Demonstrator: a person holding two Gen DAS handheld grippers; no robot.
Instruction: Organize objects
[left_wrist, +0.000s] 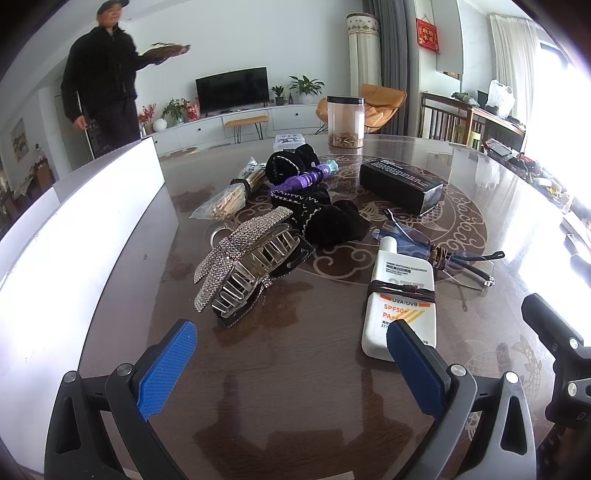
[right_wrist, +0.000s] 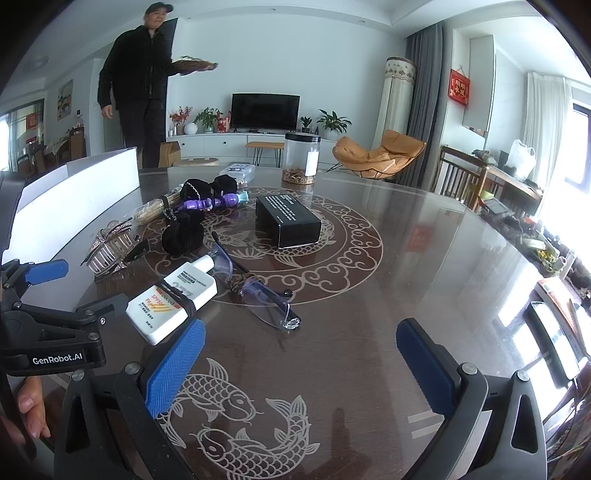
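Hovering: left gripper (left_wrist: 291, 338) released | right gripper (right_wrist: 301, 338) released | two scrunchies (left_wrist: 332, 219) | one sunscreen (left_wrist: 400, 295)

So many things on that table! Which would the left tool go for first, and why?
Probably ease the left tool forward onto the rhinestone hair claw: it lies nearest, roughly ahead of the open, empty jaws, beside the white box where it might go.

Rhinestone hair claw (left_wrist: 243, 258), black scrunchies (left_wrist: 325, 218), white sunscreen bottle (left_wrist: 400, 295) lying flat, glasses (left_wrist: 443, 254), black box (left_wrist: 400, 184) lay clustered on table (left_wrist: 295, 387).
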